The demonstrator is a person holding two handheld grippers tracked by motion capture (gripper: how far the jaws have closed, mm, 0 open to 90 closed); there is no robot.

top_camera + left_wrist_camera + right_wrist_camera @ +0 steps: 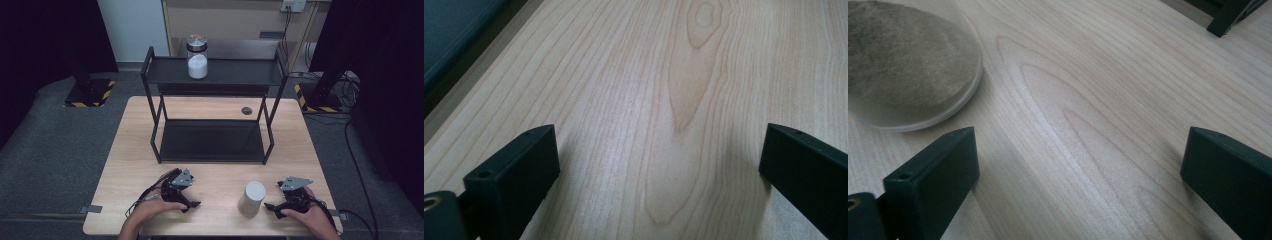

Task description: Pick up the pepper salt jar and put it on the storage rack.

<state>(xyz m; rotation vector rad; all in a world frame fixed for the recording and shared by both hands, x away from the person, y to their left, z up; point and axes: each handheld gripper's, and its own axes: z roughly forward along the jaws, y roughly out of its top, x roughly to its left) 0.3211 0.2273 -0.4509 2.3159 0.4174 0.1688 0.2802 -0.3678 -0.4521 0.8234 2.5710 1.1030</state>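
A white cup (251, 198) stands on the tabletop (215, 180) in front of the black rack (212, 100). The right hand-held gripper (280, 210) rests just right of the cup, jaws spread wide with nothing between them. The left hand-held gripper (186, 204) lies well left of the cup, also gaping and empty. A jar (197, 56) sits on the rack's top shelf.
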